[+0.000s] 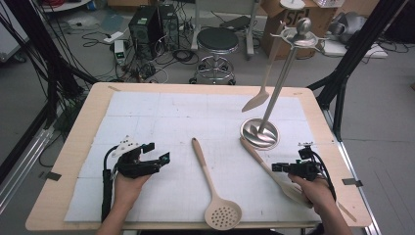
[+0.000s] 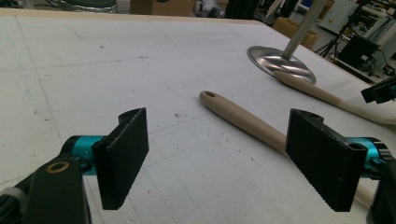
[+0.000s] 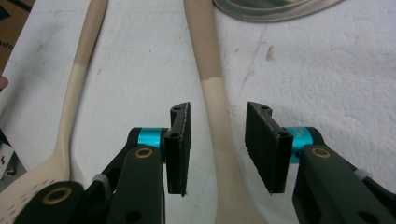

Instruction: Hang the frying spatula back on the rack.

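A beige slotted spoon (image 1: 211, 183) lies mid-table, its head toward the front edge. A second beige utensil (image 1: 254, 154) lies with its handle tip against the steel stand's round base (image 1: 259, 133). My right gripper (image 1: 284, 165) is over this utensil. In the right gripper view the jaws (image 3: 219, 144) stand open astride its handle (image 3: 212, 70), with a gap on each side. My left gripper (image 1: 159, 152) rests open on the white mat at the left. Its jaws (image 2: 217, 154) are wide apart and hold nothing, and the slotted spoon's handle (image 2: 238, 119) lies beyond them.
A third beige utensil (image 1: 262, 93) hangs from the stand's top hooks (image 1: 301, 36). The tall slanted pole (image 1: 279, 88) rises over the right half of the table. A white mat (image 1: 161, 117) covers the wooden tabletop. A stool (image 1: 218, 41) and cables stand beyond the far edge.
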The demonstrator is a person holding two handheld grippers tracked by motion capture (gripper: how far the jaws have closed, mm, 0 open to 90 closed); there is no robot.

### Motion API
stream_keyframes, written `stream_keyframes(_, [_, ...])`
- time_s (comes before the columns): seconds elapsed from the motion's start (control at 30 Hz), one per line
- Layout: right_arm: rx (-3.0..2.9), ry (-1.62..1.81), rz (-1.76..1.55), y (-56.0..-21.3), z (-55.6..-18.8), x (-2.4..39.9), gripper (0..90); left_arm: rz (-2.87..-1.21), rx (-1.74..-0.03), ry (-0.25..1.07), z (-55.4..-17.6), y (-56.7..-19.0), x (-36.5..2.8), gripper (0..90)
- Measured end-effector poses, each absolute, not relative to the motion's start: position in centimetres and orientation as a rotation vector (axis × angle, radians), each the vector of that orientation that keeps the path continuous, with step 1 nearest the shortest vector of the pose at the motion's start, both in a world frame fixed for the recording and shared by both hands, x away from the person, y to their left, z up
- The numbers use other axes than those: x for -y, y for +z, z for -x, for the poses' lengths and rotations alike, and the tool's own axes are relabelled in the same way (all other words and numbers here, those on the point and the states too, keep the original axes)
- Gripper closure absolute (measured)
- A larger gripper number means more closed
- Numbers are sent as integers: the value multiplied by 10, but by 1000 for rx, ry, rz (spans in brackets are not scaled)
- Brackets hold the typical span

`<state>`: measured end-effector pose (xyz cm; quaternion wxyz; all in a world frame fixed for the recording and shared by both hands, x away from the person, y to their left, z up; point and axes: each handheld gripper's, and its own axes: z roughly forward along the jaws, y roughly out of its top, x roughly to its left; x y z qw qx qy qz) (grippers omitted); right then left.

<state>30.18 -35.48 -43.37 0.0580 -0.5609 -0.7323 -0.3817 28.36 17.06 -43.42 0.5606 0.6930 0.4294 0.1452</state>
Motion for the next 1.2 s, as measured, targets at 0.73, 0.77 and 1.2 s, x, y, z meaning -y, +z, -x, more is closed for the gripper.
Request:
stream_keyframes(0.73, [2374, -1044, 1694, -445, -300, 336, 692, -1640, -1008, 340, -283, -435, -169, 222])
stream_keyframes(0.77, [2380, -1054, 1694, -446, -299, 336, 697, -1644, -1008, 340, -283, -435, -168, 222])
stream_keyframes(1.2, [2464, -1038, 1692, -445, -301, 324, 743, -1660, -1001, 337, -285, -436, -163, 222])
